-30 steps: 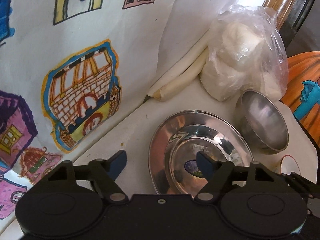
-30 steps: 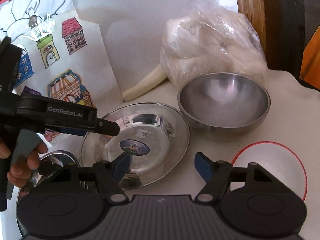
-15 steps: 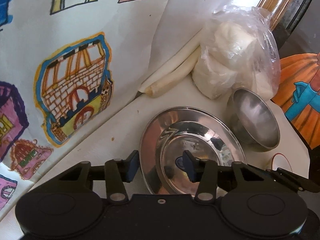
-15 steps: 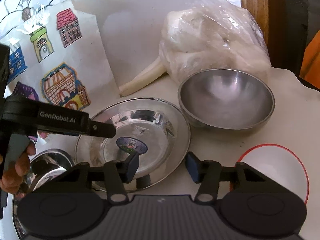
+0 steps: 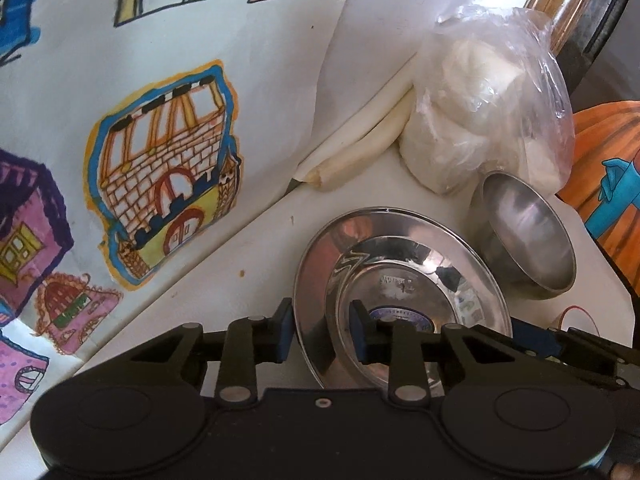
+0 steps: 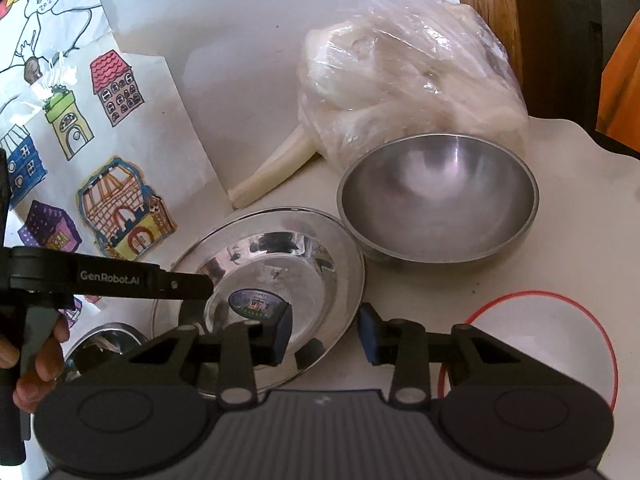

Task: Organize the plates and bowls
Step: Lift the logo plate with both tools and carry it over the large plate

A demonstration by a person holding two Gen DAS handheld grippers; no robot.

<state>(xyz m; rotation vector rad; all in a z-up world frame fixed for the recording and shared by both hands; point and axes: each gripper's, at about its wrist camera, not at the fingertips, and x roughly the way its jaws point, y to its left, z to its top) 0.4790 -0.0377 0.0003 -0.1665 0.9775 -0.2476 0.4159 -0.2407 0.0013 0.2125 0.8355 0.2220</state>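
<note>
plate: shallow round steel plate point(image 6: 280, 276) w/ a blue-green sticker at its centre, flat on the white bench point(image 6: 560, 216), the landmark here.
left hand-held gripper point(image 5: 320, 330): jaws straddle the plate's wall-side rim, one blue pad outside, one inside over the dish. They have just been closing, now narrow, rim between them. Can't tell if the pads press yet; looks like a small gap.
right hand-held gripper point(image 6: 324, 336): straddles the opposite rim of the plate, inner pad over the dish, outer pad over bare bench. Also just been closing; a clear gap shows, so no grip yet.
key relation: plate lies directly ahead of and below both grippers, each on its own edge; round, so no long axis to align. Both about equally near. Judgement: a two-sided rim pinch, then lift.
deep bowl: round brushed-steel bowl point(image 6: 438, 200), upright, touching or just beside the plate's far-right edge. Likely a snag if the plate tilts.
second bowl: shiny steel bowl point(image 6: 102, 340), mostly hidden, near the plate's left side, below the left gripper.
white plate: red-rimmed white plate point(image 6: 540, 344), right of the steel plate, apart from it.
bag: clear plastic bag of white lumps point(image 6: 408, 80), beyond the deep bowl.
wall: child's drawings of coloured houses point(image 5: 168, 168), left of the plate.
</note>
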